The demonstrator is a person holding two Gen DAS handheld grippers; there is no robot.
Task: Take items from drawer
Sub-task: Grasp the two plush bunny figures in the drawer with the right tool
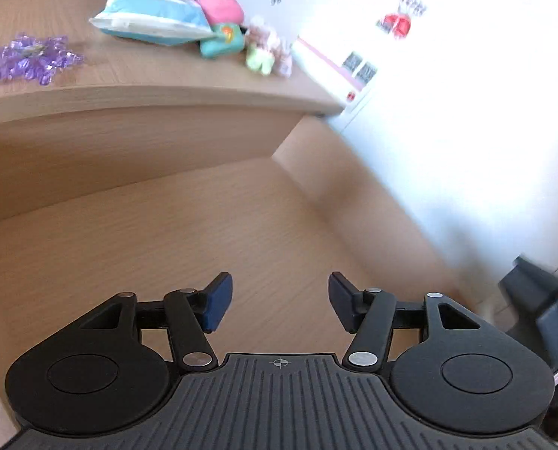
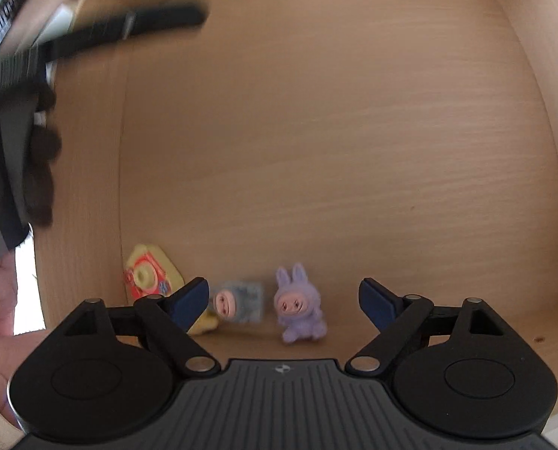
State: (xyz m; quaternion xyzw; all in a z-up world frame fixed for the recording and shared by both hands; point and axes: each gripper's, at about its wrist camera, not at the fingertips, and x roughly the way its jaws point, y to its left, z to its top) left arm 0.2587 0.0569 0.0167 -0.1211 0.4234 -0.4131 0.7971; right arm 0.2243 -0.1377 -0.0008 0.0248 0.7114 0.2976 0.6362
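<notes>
In the right wrist view my right gripper (image 2: 283, 296) is open above the wooden drawer floor (image 2: 335, 131). A purple bunny plush (image 2: 299, 305) lies between its fingers, a little further in. A grey-hooded plush figure (image 2: 237, 302) sits just left of it, by the left fingertip. A yellow and red toy (image 2: 147, 275) leans in the drawer's left corner. My left gripper (image 1: 280, 300) is open with nothing in it, over bare drawer wood (image 1: 166, 232) below the desk edge.
On the desktop (image 1: 136, 71) lie a purple crystal ornament (image 1: 27, 58), a blue and white packet (image 1: 151, 15) and several small plush toys (image 1: 241, 33). The left gripper and a gloved hand (image 2: 20, 123) fill the right wrist view's left side.
</notes>
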